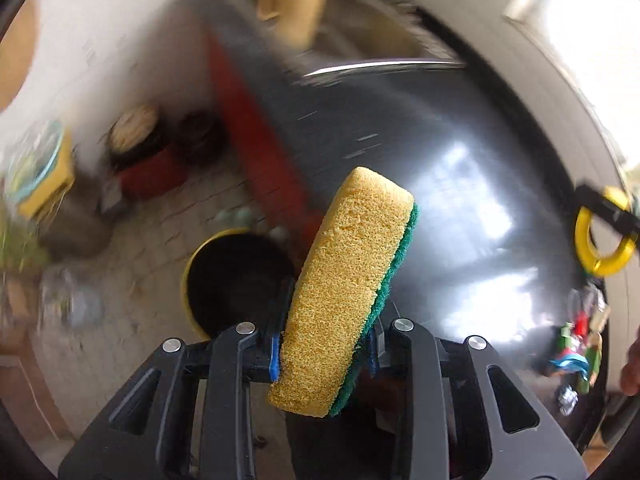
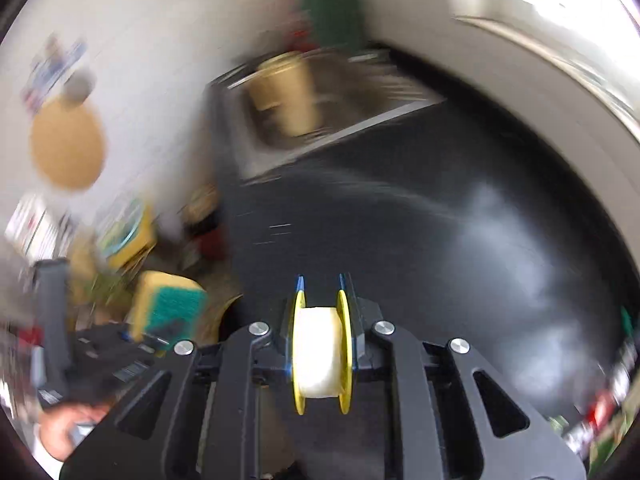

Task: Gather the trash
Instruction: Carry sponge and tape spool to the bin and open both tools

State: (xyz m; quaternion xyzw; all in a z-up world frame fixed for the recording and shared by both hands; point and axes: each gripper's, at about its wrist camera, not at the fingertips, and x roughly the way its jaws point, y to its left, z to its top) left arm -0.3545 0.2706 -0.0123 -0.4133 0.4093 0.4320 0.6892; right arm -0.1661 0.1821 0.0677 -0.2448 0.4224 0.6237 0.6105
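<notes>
On the left, beyond the edge of the dark countertop (image 1: 460,152), a yellow-rimmed black bin (image 1: 236,276) stands on the floor, the left gripper (image 1: 324,344) clamping a yellow-green sponge (image 1: 352,280) apparently above it, the right gripper (image 2: 322,344) pinching a yellow tape spool (image 2: 320,356).

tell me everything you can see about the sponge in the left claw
The sponge is a rectangular block with two layers: a thick, porous yellow foam side and a thin dark green scouring pad on the other face. It looks dry and whole. The left claw is shut on its lower part, one blue-edged pad on the yellow face and one on the green, so it stands tilted, upper end leaning right. It hangs in the air beside a dark countertop, with a yellow-rimmed black bin below it. Nothing else touches it.
</notes>
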